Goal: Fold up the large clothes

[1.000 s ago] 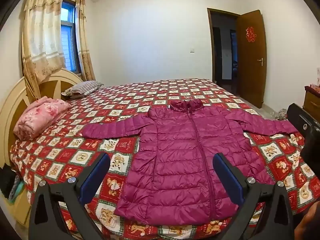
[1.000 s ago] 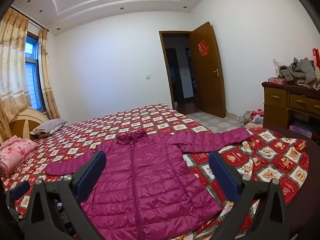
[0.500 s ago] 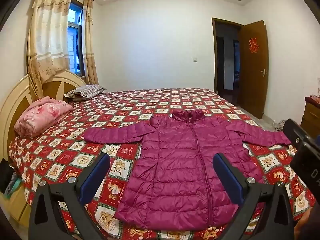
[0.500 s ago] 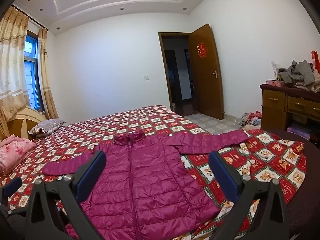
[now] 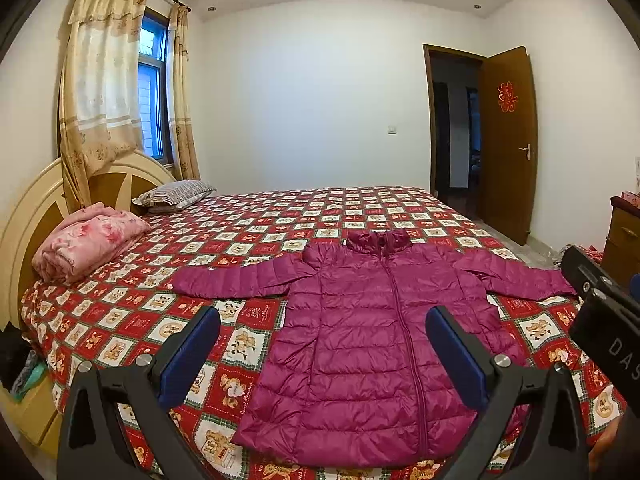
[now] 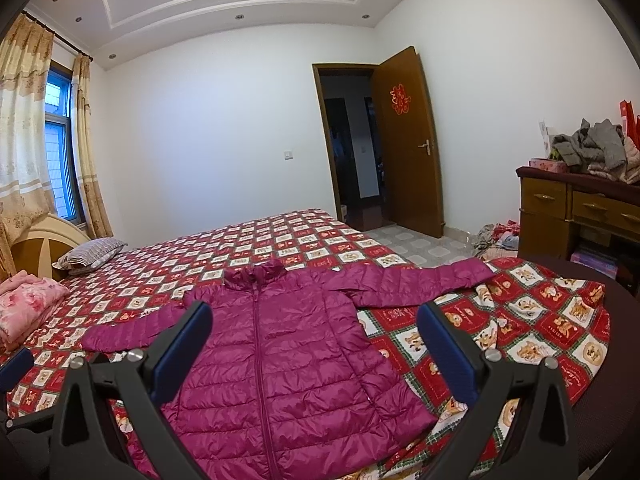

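Observation:
A magenta quilted puffer jacket (image 5: pixel 372 328) (image 6: pixel 276 356) lies flat and zipped on the bed, front up, collar toward the far wall, both sleeves spread sideways. My left gripper (image 5: pixel 322 328) hovers open above the jacket's near hem, nothing between its blue pads. My right gripper (image 6: pixel 314 324) is also open and empty, held above the jacket's lower right half. The right gripper's black body (image 5: pixel 600 312) shows at the right edge of the left wrist view. A blue tip of the left gripper (image 6: pixel 14 362) shows at the left edge of the right wrist view.
The bed (image 5: pixel 120 320) has a red patterned bedspread. A folded pink blanket (image 5: pixel 84 244) and a striped pillow (image 5: pixel 176 194) lie by the headboard. A wooden dresser (image 6: pixel 580 208) piled with clothes stands at the right. An open door (image 6: pixel 408 144) is beyond the bed.
Both grippers have tilted up and drawn back a little, so the jacket sits lower in both views. The jacket has not moved. Both stay open.

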Tool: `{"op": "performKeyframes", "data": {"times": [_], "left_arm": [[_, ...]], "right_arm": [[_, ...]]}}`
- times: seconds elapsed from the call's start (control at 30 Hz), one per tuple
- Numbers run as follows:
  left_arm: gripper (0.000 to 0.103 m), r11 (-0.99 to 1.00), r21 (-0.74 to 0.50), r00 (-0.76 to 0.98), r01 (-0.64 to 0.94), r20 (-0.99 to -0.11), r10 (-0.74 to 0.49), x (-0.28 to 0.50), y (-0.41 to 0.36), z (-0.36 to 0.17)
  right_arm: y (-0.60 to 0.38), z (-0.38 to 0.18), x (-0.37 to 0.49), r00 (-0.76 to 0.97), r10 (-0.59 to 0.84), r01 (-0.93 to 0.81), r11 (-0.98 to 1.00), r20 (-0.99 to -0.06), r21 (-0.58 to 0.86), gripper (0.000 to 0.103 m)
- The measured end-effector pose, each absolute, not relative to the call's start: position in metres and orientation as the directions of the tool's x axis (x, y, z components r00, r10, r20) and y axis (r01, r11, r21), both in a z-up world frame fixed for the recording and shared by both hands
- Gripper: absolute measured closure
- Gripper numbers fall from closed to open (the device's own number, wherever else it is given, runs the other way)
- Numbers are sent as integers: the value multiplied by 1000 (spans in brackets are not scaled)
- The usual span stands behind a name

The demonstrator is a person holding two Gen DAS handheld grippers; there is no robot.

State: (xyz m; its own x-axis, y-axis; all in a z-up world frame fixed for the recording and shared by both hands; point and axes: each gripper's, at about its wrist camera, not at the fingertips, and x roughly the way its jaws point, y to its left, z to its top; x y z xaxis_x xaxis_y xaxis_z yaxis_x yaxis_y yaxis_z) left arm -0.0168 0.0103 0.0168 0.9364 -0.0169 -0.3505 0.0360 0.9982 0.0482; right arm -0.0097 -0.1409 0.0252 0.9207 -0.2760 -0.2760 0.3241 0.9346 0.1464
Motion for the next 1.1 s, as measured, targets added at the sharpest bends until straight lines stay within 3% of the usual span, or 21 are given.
{"op": "performKeyframes", "data": {"times": [1.1], "left_arm": [[1, 998, 48, 938, 36, -346, -17, -19, 12, 18]], "right_arm": [[-140, 27, -9, 919, -278, 328, 932, -279, 152, 0]]}}
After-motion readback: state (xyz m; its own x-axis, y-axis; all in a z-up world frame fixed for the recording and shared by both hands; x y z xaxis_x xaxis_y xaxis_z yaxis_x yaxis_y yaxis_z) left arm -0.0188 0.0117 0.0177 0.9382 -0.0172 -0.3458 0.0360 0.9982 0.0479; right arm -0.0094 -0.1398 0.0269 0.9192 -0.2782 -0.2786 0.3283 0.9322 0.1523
